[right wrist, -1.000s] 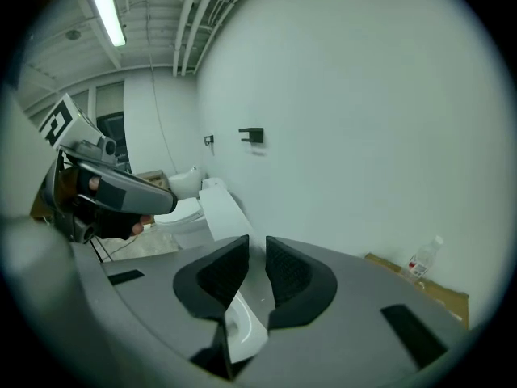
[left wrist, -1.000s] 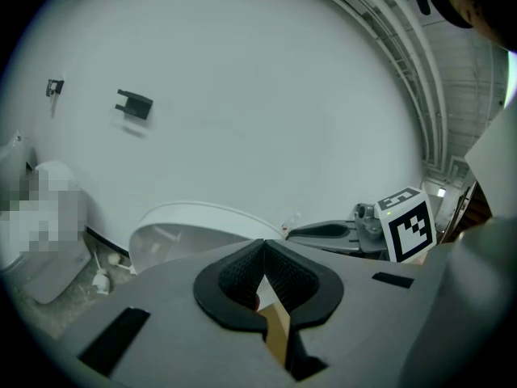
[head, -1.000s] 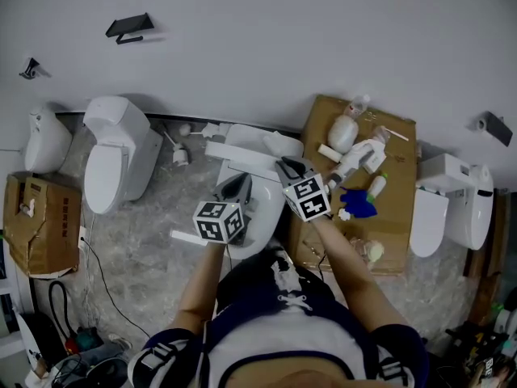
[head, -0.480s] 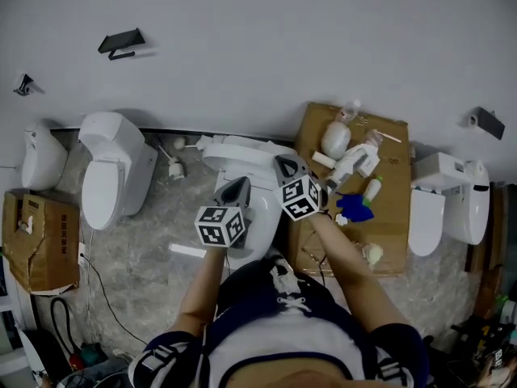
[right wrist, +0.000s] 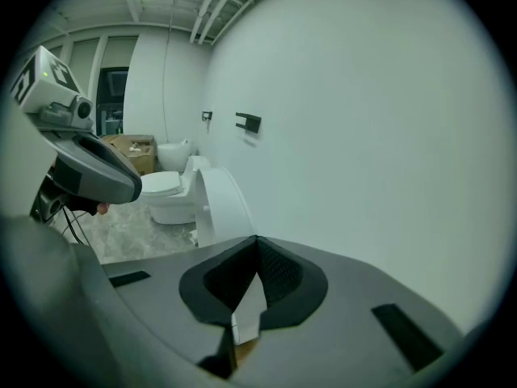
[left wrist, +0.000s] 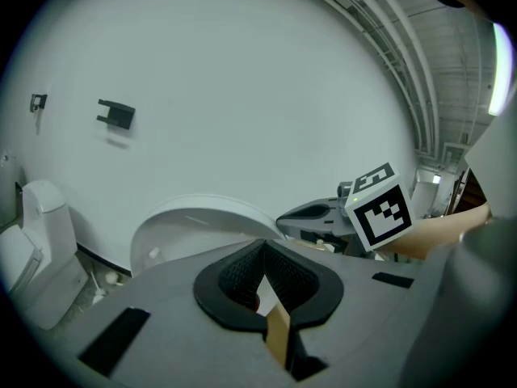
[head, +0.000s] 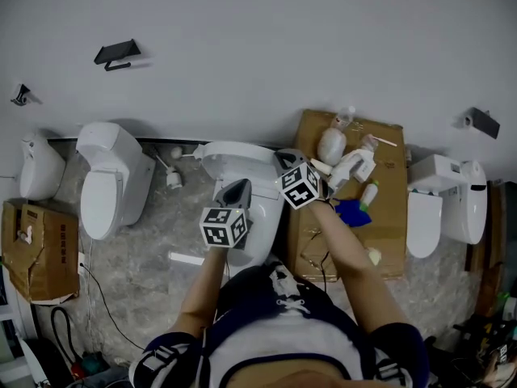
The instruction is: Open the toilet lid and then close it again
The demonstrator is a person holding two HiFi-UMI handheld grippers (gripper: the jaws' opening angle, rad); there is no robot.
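A: Since a second back, right gripper [head: 283, 158] had shifted up-frame toward the wall [head: 258, 55]. Its jaws had closed up, nothing between them.
B: And left gripper [head: 239, 186]?
A: Clenched too, empty, held over the toilet [head: 266, 212] beside the right one. Barely moved.
B: Where was the lid?
A: Raised. The toilet lid [left wrist: 194, 226] stood roughly upright on the wall side, just ahead of both grippers. Neither seemed to touch it.
B: Progress?
A: Opening looked done, so about halfway. Closing was all still left. One gripper would've needed to get on the lid's top edge and bring it down shut.
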